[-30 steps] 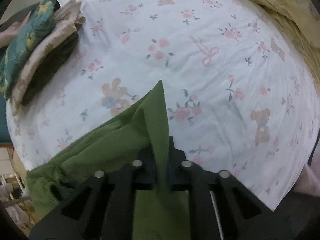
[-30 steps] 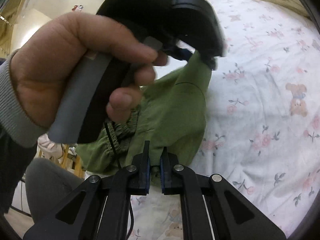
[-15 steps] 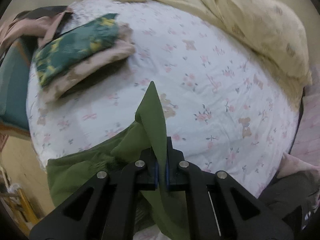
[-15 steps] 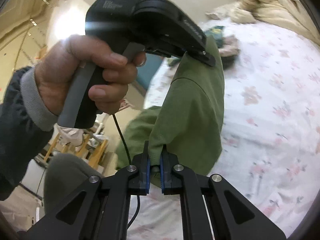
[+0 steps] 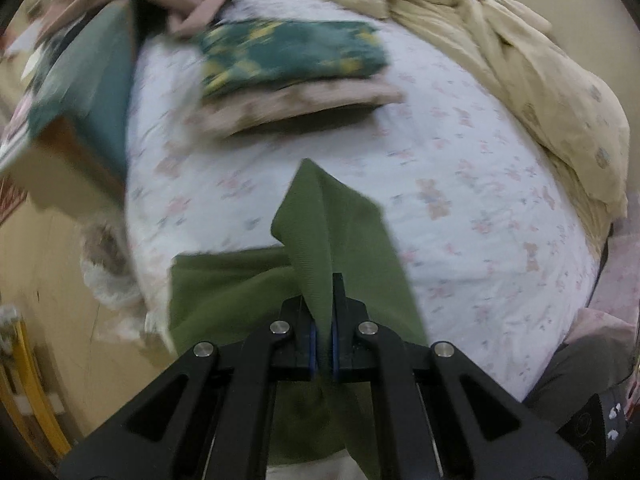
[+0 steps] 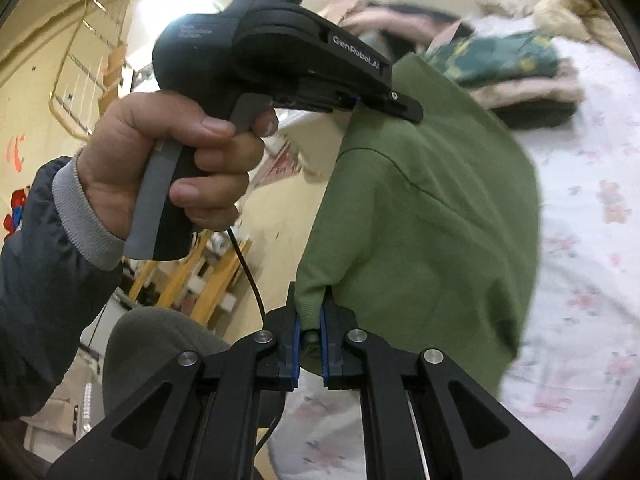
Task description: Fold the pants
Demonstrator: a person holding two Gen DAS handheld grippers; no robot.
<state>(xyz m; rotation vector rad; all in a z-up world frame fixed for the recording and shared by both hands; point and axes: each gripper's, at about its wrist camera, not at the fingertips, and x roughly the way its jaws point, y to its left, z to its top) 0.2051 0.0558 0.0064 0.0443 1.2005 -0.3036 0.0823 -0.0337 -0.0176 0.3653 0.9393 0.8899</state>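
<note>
Both tongs are clenched on cloth. Left tongs (image 5: 324, 344) pinch a folded edge of the green pants (image 5: 340, 240), the fabric rising as a narrow peak straight out of the closed pads; right tongs (image 6: 308, 344) pinch a ribbed hem or corner of the same pants (image 6: 432, 208). From the right wrist view, the person's left hand (image 6: 168, 168), in a dark sleeve with a grey cuff, grips the handle of the left tongs, whose tips bite the cloth at its upper edge.

Position of the garment: lifted and hung between the two grip points, not lying flat. Its held edge runs from the right tongs, near and low in that view, up to the left tongs, farther and higher. The loose body of the pants hangs from that edge and trails toward the near edge of the bed (image 5: 500, 184) — whether it touches the sheet there cannot be told from the blurred frames.

Judgement: the coming move turns on that held edge. It needs to be laid across the bare, flower-printed sheet ahead of both tongs, with the hanging part drawn after it, so the pants spread flat before folding. Neither hand is plainly nearer the open patch.

Farther on: a stack of folded clothes (image 5: 292, 68) — dark green print on top, beige beneath — and a crumpled yellow quilt (image 5: 532, 68) along the far side. Both lie well apart from the pants.
</note>
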